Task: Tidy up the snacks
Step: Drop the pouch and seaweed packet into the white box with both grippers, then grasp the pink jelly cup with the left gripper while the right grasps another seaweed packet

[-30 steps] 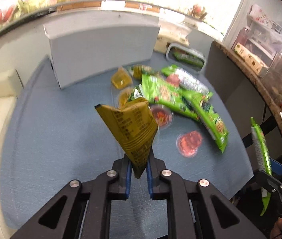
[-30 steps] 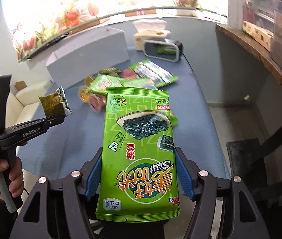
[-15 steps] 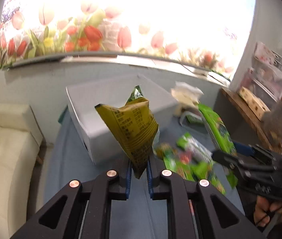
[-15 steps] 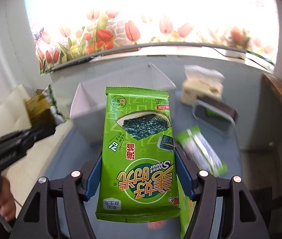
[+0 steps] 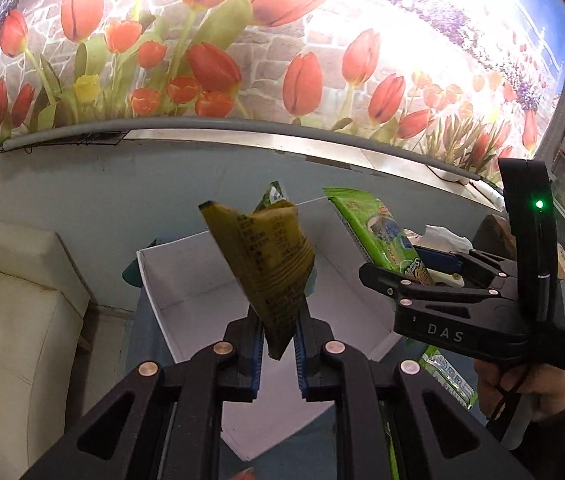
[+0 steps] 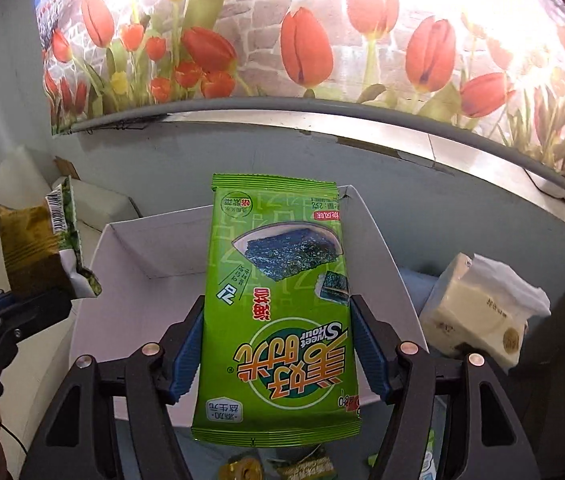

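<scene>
My left gripper [image 5: 276, 344] is shut on a small yellow-green snack packet [image 5: 266, 264] and holds it over the open white box [image 5: 170, 276]. My right gripper [image 6: 278, 356] is shut on a large green seaweed packet [image 6: 278, 308] and holds it flat above the same white box [image 6: 130, 248]. In the left wrist view the right gripper [image 5: 378, 276] and its green packet [image 5: 382, 232] are at the right, over the box's right side. In the right wrist view the left gripper [image 6: 54, 300] and its yellow packet [image 6: 34, 248] are at the left, by the box's left wall.
A tissue pack [image 6: 482, 304] stands right of the box. More green snack packets [image 5: 446, 376] lie on the blue table below. A cream sofa [image 5: 14, 320] is at the left. The grey wall with tulip wallpaper rises behind the box.
Both grippers have risen and moved forward from above the table to above the white box, still holding their packets. The box now fills the middle of both views.
</scene>
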A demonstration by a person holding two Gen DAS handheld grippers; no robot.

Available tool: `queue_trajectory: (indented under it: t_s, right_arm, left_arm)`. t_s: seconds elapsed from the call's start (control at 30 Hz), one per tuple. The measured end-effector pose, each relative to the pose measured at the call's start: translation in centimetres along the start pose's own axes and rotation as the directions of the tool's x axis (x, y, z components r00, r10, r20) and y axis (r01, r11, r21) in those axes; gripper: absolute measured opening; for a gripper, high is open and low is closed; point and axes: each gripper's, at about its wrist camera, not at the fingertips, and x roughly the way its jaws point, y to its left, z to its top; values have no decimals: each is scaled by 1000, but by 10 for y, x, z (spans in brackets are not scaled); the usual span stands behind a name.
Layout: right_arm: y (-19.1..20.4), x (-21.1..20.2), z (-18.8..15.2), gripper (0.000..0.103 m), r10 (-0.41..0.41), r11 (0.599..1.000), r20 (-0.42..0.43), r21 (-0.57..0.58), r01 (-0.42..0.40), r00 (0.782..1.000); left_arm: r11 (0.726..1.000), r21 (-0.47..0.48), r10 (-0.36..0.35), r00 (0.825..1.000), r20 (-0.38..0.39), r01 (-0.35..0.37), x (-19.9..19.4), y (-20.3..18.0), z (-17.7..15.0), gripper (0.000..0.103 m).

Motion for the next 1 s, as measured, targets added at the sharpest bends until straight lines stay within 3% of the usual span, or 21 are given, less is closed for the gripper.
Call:
queue_trajectory:
  t_s: [0.07, 0.1, 0.17, 0.23, 0.33, 0.5, 0.6, 0.7, 0.77, 0.83, 0.93, 1.0]
  right_arm:
    - [-1, 11, 5, 75, 9, 1000, -8, -6, -9, 1000]
    - [-1, 16, 8, 86, 10, 1000, -18, -12, -11, 1000]
    - [1, 21, 11, 99, -22, 999, 10, -31, 23, 1000]
    - [3, 23, 9, 103, -47, 997, 18, -61, 48, 999]
    - [1, 19, 4, 103, -47, 997, 17, -68, 48, 999]
    - [-12, -8, -19, 103, -66, 997, 65, -33, 68, 996]
    - [-25, -37, -40, 103, -33, 999, 112, -5, 34, 993]
    - [-35, -71, -74, 103, -30, 1000, 156, 0, 30, 987]
    - [-38, -92, -104, 103, -70, 997, 167, -17, 74, 984]
    - [-46, -108, -136, 103, -90, 996, 141, 22, 88, 986]
    - [-62, -129, -192, 103, -32, 994, 113, 104, 20, 993]
    - [-69, -129, -228, 103, -112, 988, 52, 116, 105, 992]
  left_arm:
    - [1000, -9, 3, 1000, -13, -3, 11, 8, 4, 18]
    - [1000, -1, 5, 1000, -21, -5, 16, 10, 5, 20]
    - [1000, 18, 6, 999, -34, -5, 22, 9, 6, 42]
    - [1000, 19, 15, 999, -35, -14, 25, 11, 6, 102]
    - [999, -19, -32, 999, -8, 32, 19, 18, 3, 103]
    - [1000, -12, 17, 999, 36, -16, 3, 16, -5, 103]
    - [1000, 1, 10, 998, 60, -10, -13, 12, -15, 103]
    - [1000, 19, -1, 996, 88, -1, -35, 7, -30, 103]
    - [1000, 31, 2, 997, 78, -4, -48, 0, -44, 103]
    - [998, 67, -9, 996, 83, 3, -63, -10, -63, 103]
    - [994, 111, -7, 997, 81, -2, -83, -28, -96, 103]
    - [991, 130, -25, 998, 64, 16, -94, -40, -116, 103]
